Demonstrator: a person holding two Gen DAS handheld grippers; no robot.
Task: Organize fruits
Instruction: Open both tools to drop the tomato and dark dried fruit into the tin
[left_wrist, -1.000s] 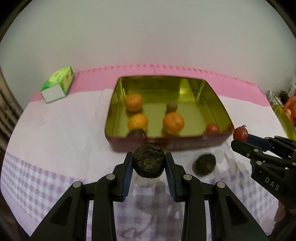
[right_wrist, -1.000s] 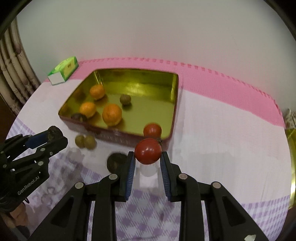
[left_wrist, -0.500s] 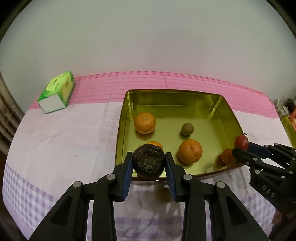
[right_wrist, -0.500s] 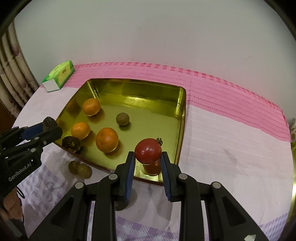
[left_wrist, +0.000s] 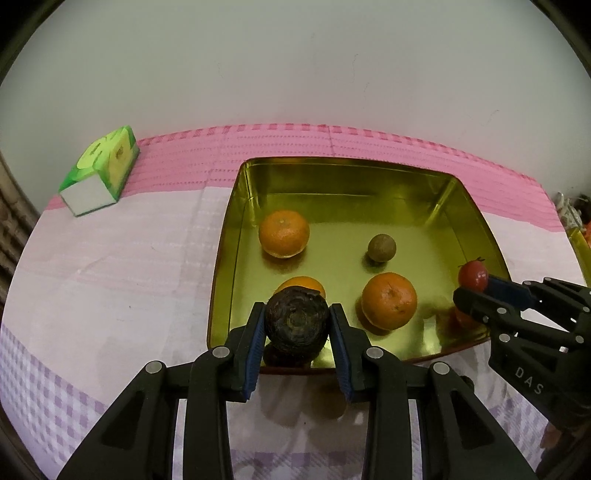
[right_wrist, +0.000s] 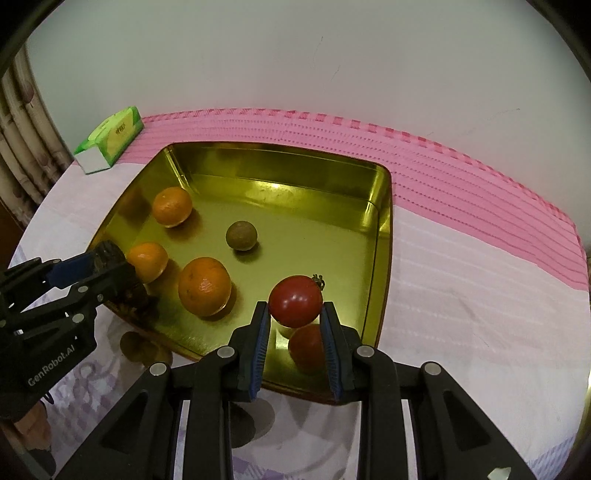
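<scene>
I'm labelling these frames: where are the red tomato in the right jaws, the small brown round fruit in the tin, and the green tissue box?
red tomato (right_wrist: 294, 301), right wrist view, front face.
small brown round fruit (right_wrist: 241, 235), right wrist view, centre.
green tissue box (left_wrist: 105, 168), left wrist view, top face.

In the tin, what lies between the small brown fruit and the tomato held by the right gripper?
Nothing: in the right wrist view, only bare gold floor separates the small brown fruit from the tomato in the right gripper.

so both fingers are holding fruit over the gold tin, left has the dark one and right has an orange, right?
Not quite: the right gripper holds a red tomato, not an orange, as the right wrist view shows. The left gripper does hold the dark fruit over the gold tin.
</scene>
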